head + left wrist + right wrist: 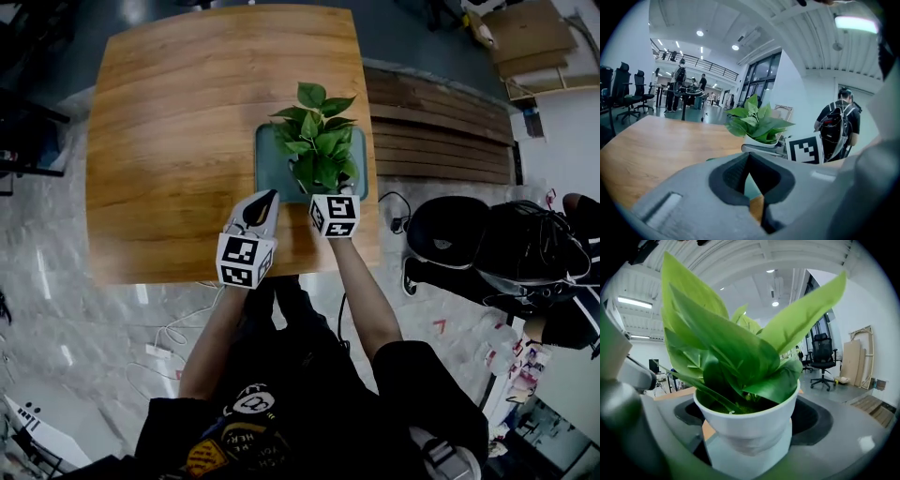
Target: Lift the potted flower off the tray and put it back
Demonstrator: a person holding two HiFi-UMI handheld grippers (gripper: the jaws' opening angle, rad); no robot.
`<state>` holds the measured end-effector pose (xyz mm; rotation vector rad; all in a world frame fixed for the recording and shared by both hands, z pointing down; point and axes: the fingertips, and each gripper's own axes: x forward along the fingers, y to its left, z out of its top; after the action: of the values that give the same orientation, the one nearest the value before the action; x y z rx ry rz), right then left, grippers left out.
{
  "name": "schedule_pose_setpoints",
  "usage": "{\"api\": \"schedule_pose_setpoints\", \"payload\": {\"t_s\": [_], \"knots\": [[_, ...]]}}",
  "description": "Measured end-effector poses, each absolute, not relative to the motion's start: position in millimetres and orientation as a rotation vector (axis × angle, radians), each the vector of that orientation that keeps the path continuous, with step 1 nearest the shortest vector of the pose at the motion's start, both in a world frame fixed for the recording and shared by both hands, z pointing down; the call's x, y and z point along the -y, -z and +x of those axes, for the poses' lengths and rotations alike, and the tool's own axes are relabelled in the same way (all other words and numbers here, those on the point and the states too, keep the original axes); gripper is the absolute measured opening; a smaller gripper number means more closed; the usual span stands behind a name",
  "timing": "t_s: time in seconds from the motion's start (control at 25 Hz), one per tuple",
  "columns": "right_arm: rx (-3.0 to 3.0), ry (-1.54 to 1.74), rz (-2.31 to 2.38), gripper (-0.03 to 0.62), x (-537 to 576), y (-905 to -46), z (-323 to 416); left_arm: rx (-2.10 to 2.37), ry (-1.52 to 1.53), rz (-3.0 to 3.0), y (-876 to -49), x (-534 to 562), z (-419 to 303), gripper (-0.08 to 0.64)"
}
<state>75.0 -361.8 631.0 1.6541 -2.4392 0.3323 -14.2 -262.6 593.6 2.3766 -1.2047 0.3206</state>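
Your right gripper point(330, 199) is clamped on the white pot of the potted flower point(317, 141), and its jaws press the soft pot wall in slightly. The plant stands upright over the teal tray point(267, 167), which lies at the right edge of the wooden table point(187, 122), towards the near right corner. No view shows whether the pot base has left the tray.

Your left gripper point(267, 199) has its jaws together on nothing, and hovers just beside the tray's near left corner.

For the lift, judged from here: raise straight up, hold the pot level, and squeeze no harder, since the wall already buckles. Set it down square inside the tray's rim before you let go.
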Motion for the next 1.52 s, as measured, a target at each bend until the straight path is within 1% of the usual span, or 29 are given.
{"api": "schedule_pose_setpoints", "payload": {"t_s": [0.24, 0.48, 0.64, 0.88, 1.12, 1.36, 1.52], "knots": [[2.451, -0.325, 1.692, 0.538, 338, -547, 84, 1.177, -0.236, 2.512, -498, 252, -2, -0.002], [2.496, -0.286, 1.731, 0.538, 311, -479, 104, 1.131, -0.214, 2.515, -472, 248, 15, -0.002], [2.518, -0.234, 1.745, 0.538, 303, -451, 112, 1.172, -0.219, 2.548, -449, 249, 20, -0.002], [2.552, -0.210, 1.711, 0.538, 294, -447, 95, 1.193, -0.140, 2.583, -433, 239, 10, -0.002], [2.565, -0.219, 1.688, 0.538, 295, -451, 79, 1.223, -0.132, 2.565, -431, 235, -8, -0.002], [2.565, -0.269, 1.662, 0.538, 298, -470, 80, 1.246, -0.143, 2.523, -439, 226, -14, -0.002], [2.562, -0.299, 1.638, 0.538, 307, -495, 82, 1.256, -0.192, 2.492, -460, 221, -17, -0.002]]}}
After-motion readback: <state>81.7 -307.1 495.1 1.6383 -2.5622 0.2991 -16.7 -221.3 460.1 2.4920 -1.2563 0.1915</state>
